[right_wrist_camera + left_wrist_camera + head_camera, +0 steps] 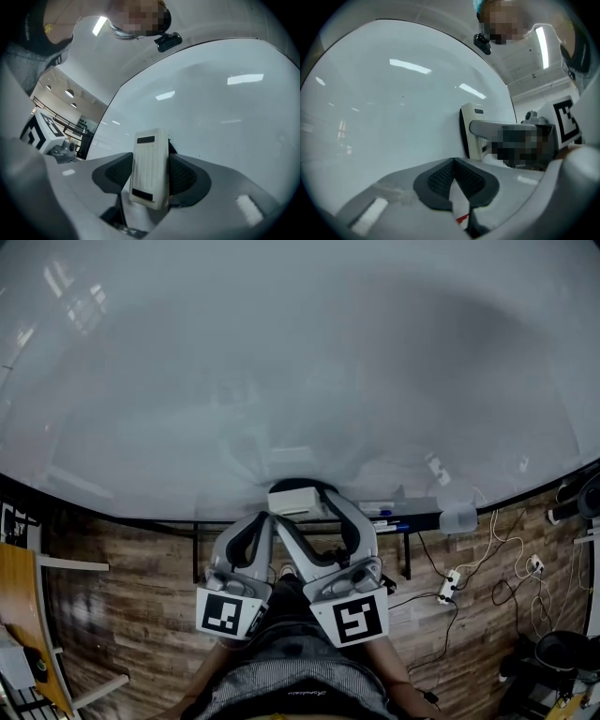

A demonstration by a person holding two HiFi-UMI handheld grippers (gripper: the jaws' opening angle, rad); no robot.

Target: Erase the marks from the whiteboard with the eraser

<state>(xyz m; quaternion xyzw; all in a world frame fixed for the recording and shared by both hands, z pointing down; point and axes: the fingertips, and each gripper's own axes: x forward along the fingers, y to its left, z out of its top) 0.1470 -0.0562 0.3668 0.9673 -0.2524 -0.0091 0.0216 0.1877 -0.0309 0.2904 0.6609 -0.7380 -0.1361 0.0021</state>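
The eraser sat low on a whiteboard that looked clean.

Head view: the whiteboard (281, 362) filled the top, and I saw no marks on it. The eraser (295, 497) touched the bottom edge of the whiteboard, with the right gripper (306, 506) around it. The left gripper (264, 519) was just beside it, below the whiteboard. Left gripper view: its 2 jaws were pressed together with nothing between them (453, 165), near the whiteboard (384, 108). The eraser (471, 136) lay flat against the whiteboard. Right gripper view: the 2 jaws squeezed the eraser (149, 164) tight from both sides (150, 174), with the whiteboard (225, 112) right behind it. Only 1 or 2 tiny dots showed there. I think the wiping was done or almost done, with little left but putting the eraser down.
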